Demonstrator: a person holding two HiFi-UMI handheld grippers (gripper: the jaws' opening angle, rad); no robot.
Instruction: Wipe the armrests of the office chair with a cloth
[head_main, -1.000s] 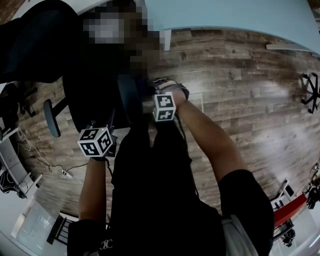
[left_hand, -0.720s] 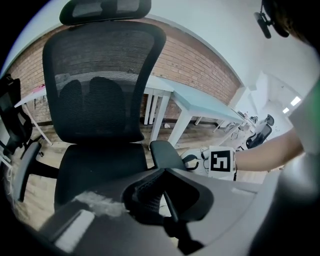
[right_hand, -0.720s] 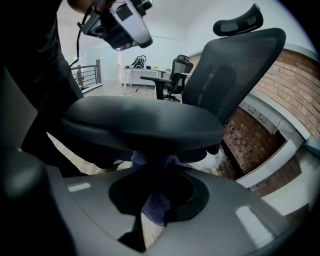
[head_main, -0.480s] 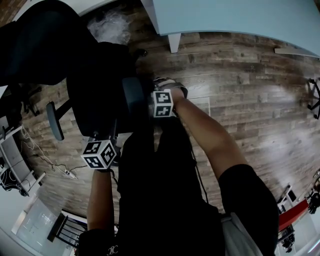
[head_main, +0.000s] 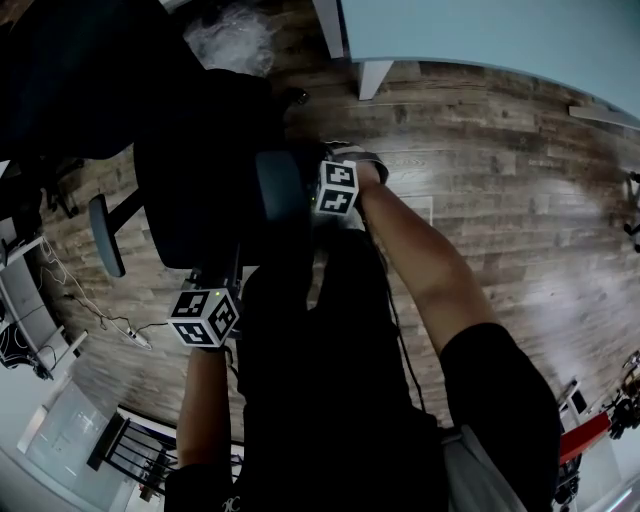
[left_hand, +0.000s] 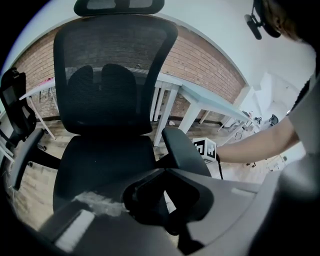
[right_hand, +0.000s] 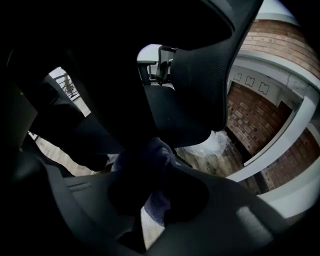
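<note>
Light gleamed on the wood-plank floor (head_main: 520, 170) beneath a pale table (head_main: 480, 30); white-legged desks (left_hand: 212, 102) lined a red-brick wall (left_hand: 200, 62).

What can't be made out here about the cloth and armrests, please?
- Cloth touching the armrest by right claw: hidden in head view behind marker cube; right gripper view too dark.
- Other armrest surface: too small in head view; cut by edge in left gripper view.
</note>
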